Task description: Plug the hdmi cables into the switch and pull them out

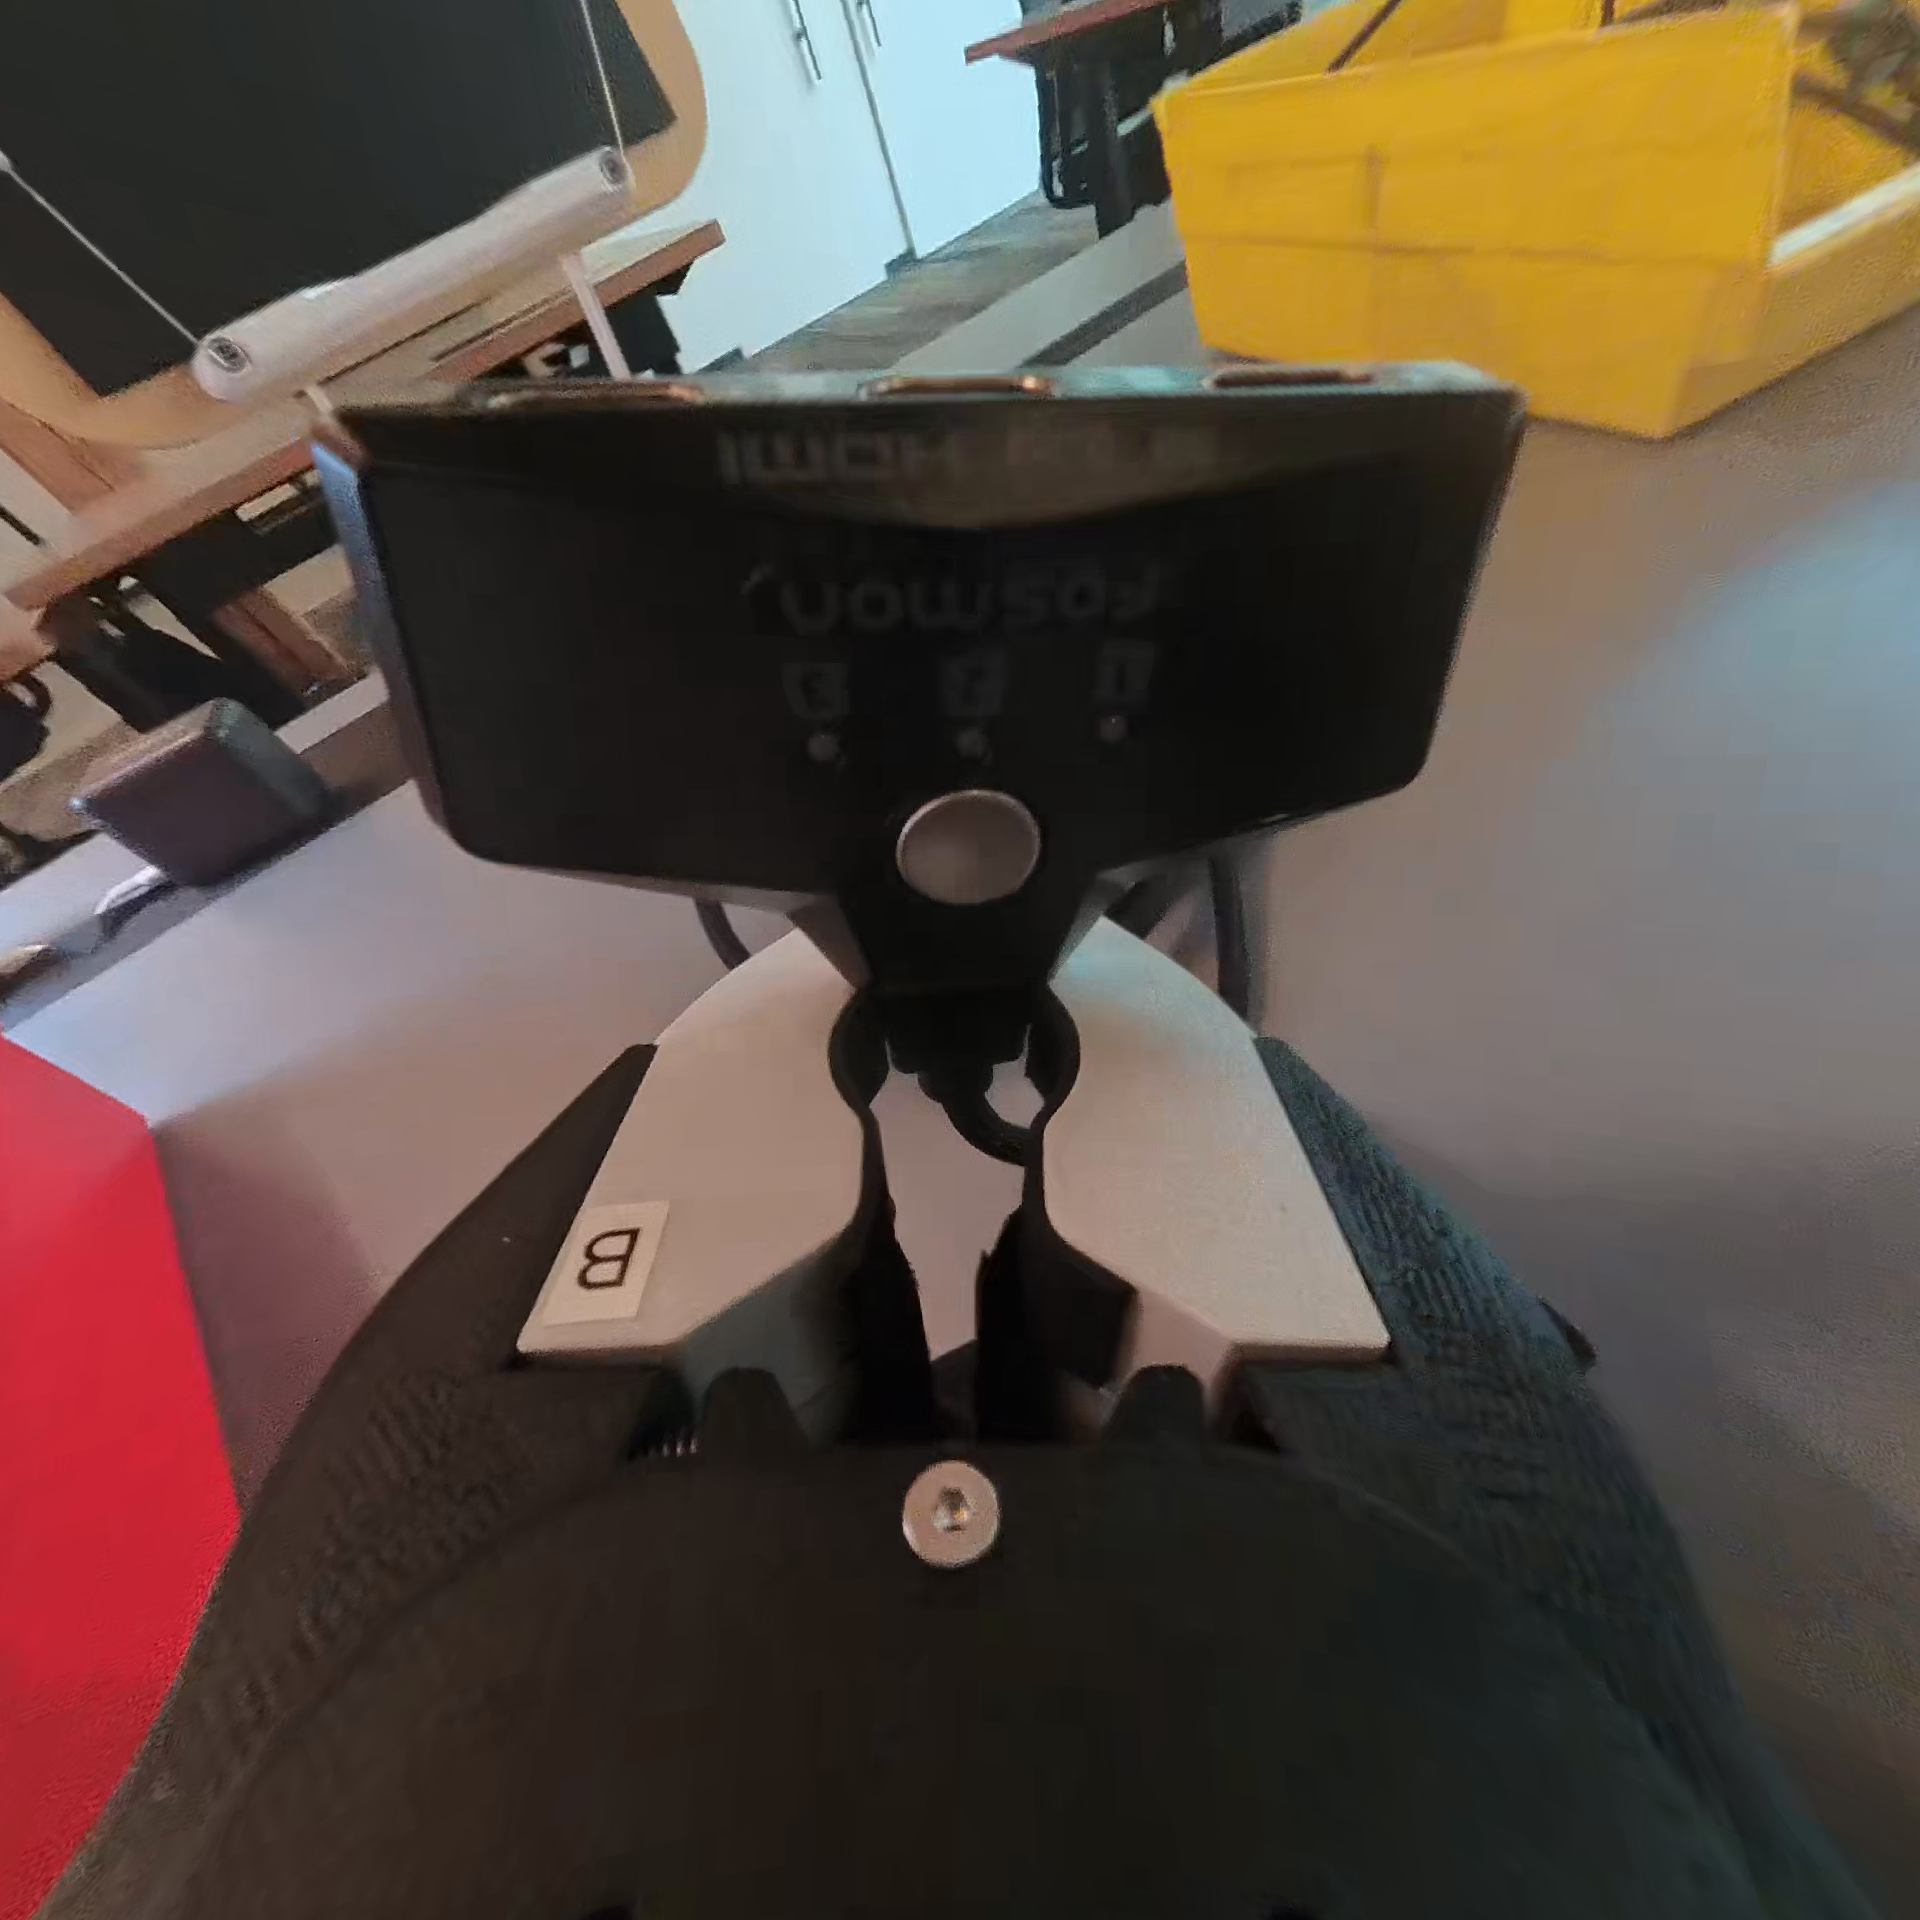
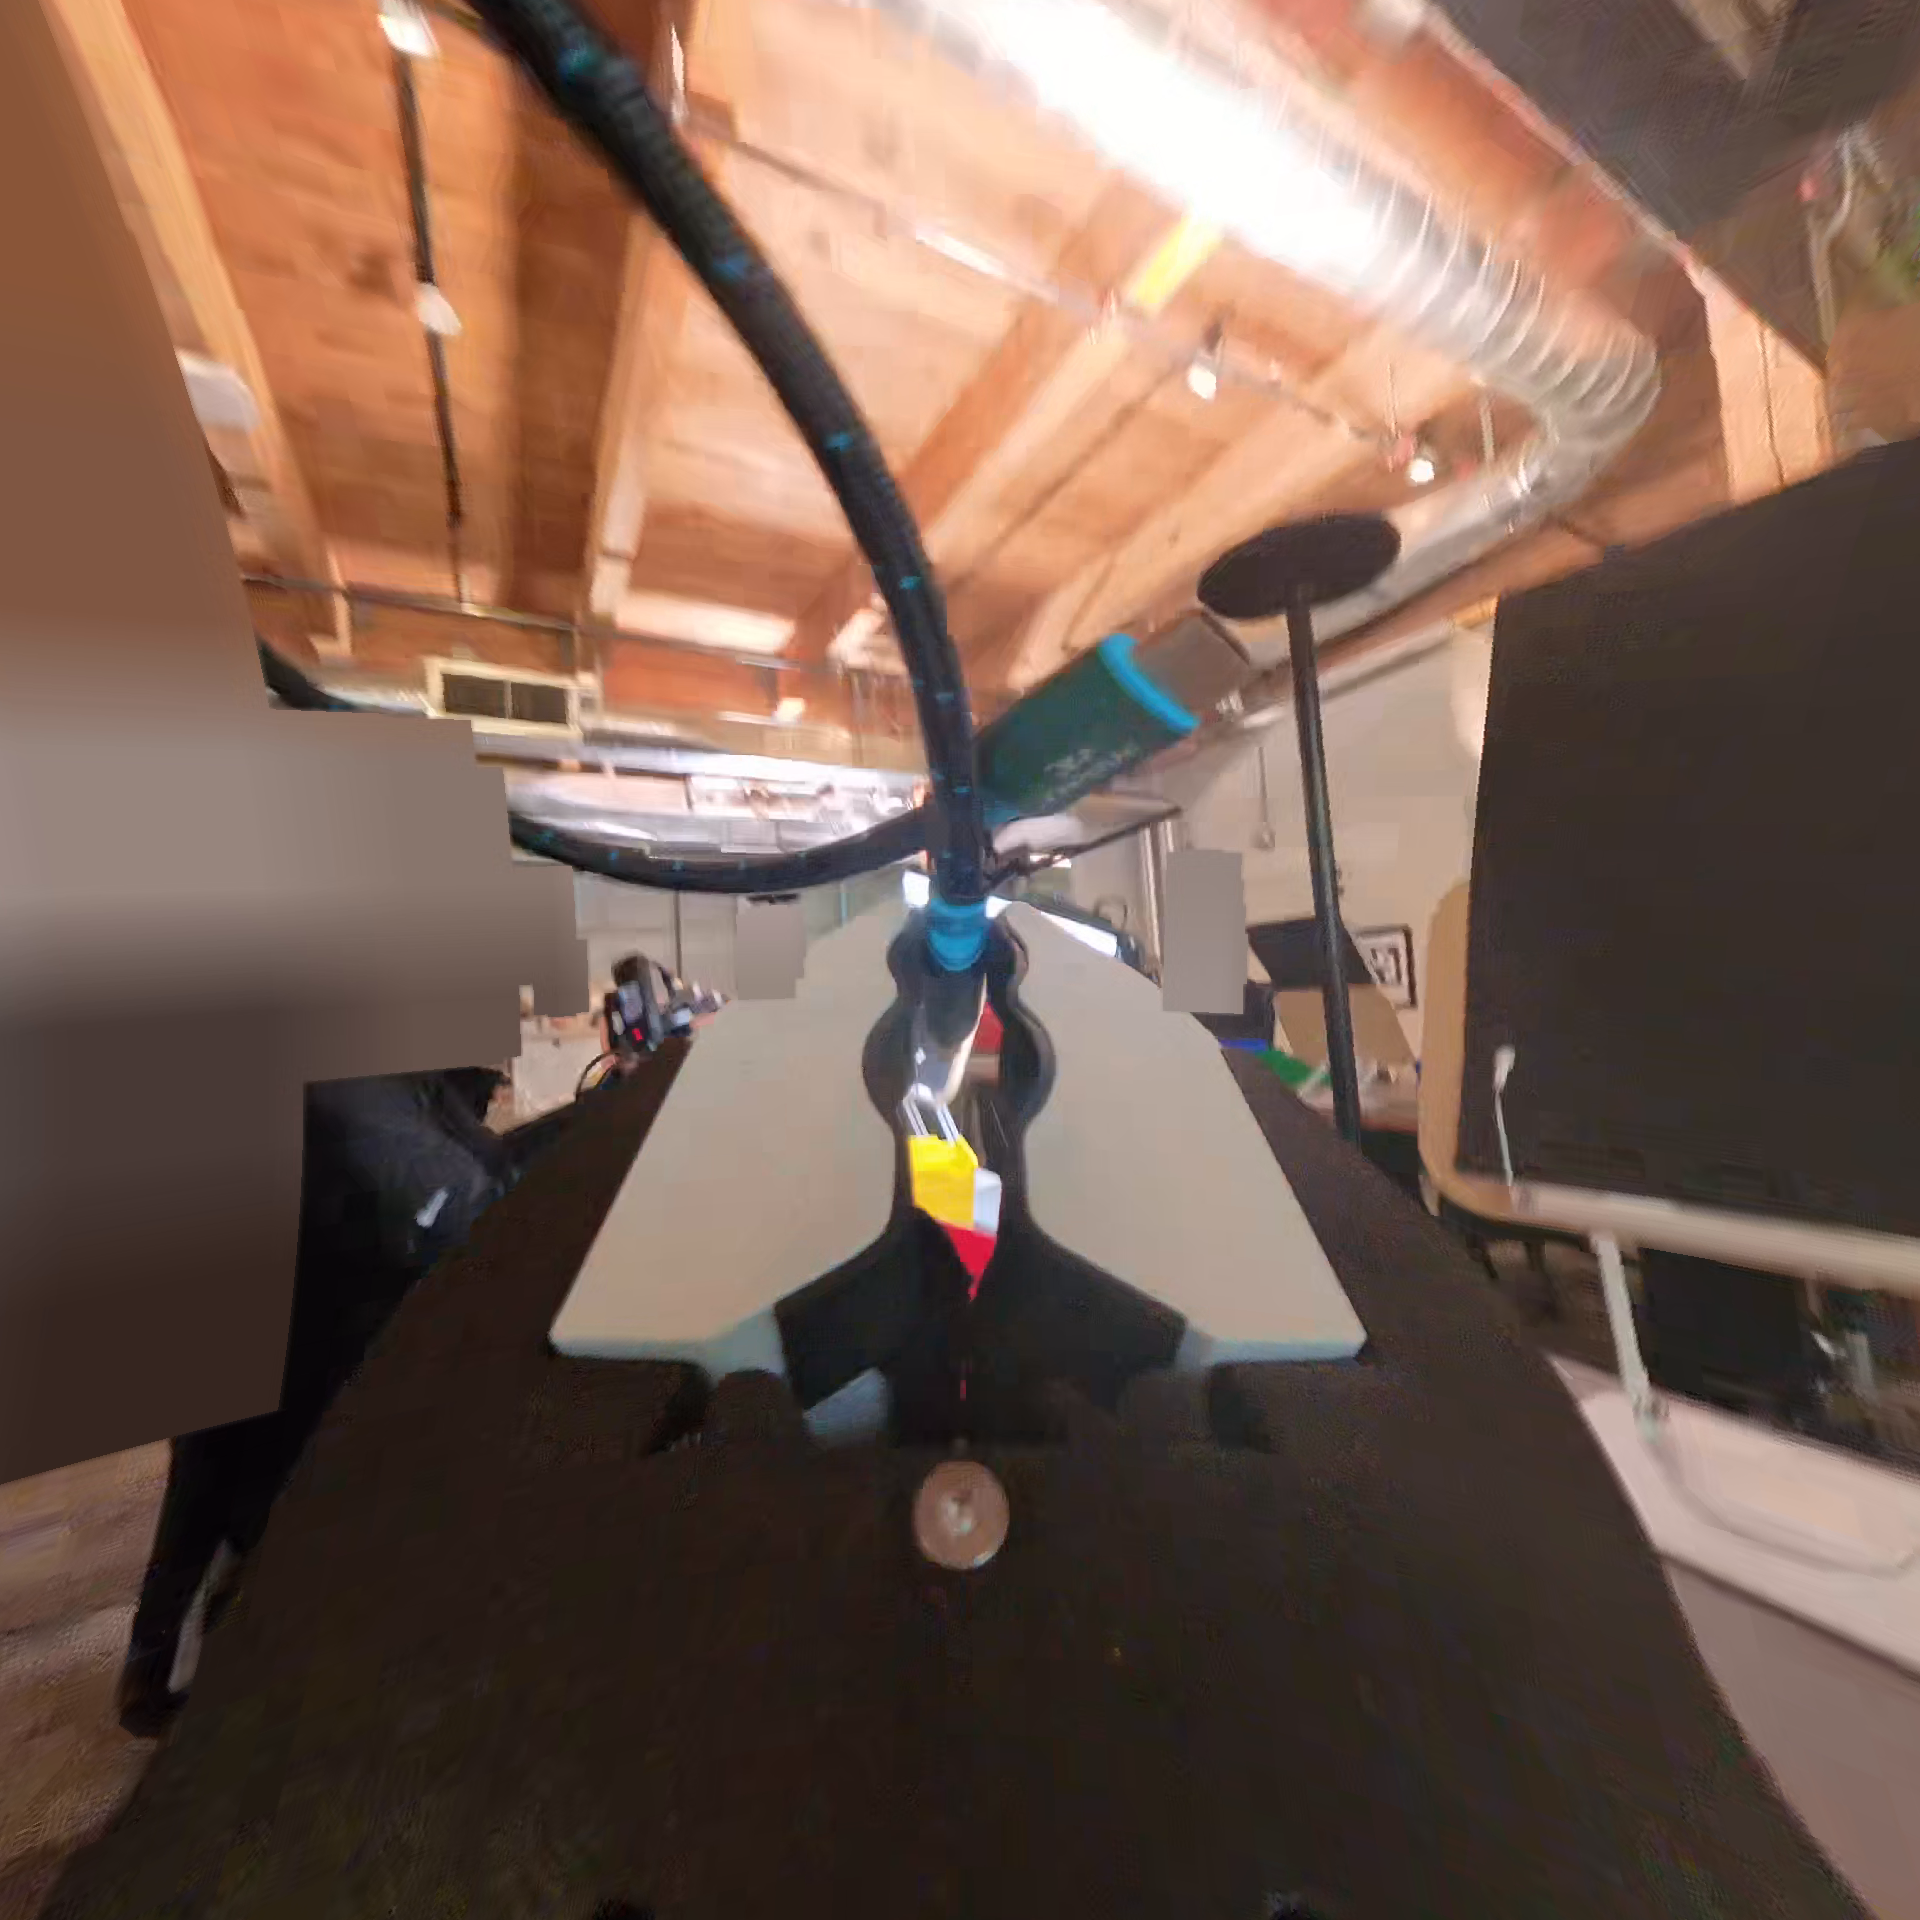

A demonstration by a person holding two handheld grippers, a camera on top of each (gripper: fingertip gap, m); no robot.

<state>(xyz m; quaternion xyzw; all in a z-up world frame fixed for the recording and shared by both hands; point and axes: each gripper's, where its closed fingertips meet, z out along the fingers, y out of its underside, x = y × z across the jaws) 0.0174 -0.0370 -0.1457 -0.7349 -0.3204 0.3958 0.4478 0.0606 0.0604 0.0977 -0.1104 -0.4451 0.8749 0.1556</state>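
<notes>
Seemingly mid-task, the switch [image 1: 914,623] is lifted over the tabletop [image 1: 1558,831], the left tongs [image 1: 951,1049] clamped on its narrow cable end, its three far ports apparently empty. Right tongs [image 2: 961,971] clamp one HDMI cable's plug [image 2: 951,997]; another plug [image 2: 1091,727] dangles free beyond, unplugged.

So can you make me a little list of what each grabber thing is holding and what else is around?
left gripper: shut on the narrow tail of the black switch, held up off the grey floor
switch ports: three along the far edge, all empty
right gripper: shut on the plug end of a black braided hdmi cable, pointing towards the ceiling
spare plug: teal, dangling loose, not plugged in
nearby: yellow bin
</notes>
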